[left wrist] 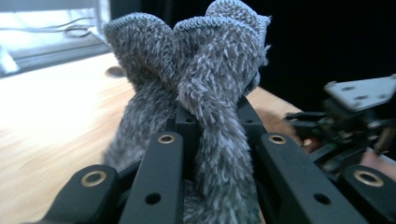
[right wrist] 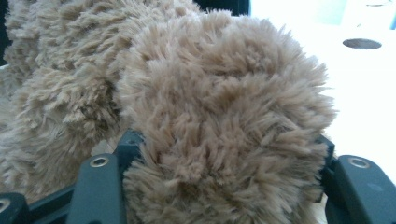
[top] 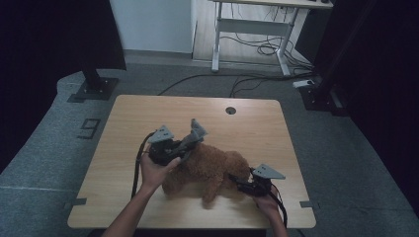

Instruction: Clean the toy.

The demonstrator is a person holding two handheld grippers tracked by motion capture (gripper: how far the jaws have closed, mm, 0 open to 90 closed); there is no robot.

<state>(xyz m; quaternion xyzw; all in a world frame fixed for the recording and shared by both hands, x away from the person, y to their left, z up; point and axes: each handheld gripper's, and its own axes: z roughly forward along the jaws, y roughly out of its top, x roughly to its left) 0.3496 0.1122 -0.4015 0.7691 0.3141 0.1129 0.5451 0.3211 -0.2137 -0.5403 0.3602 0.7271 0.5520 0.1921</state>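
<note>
A brown plush toy (top: 210, 168) lies on the wooden table (top: 128, 123), a little right of the middle near the front. My left gripper (top: 185, 144) sits at the toy's left end, shut on a grey fuzzy knitted cloth (top: 196, 131) that sticks up and to the right. In the left gripper view the grey cloth (left wrist: 210, 70) is bunched between the jaws of the left gripper (left wrist: 215, 114). My right gripper (top: 236, 178) is at the toy's right end. In the right gripper view a rounded part of the plush toy (right wrist: 224, 107) is clamped between the jaws of the right gripper (right wrist: 229, 147).
A round cable hole (top: 230, 110) sits near the table's far edge. Behind the table stand a white desk frame (top: 249, 27) with cables on the floor, and a black stand base (top: 94, 89) at the left. Dark curtains hang on both sides.
</note>
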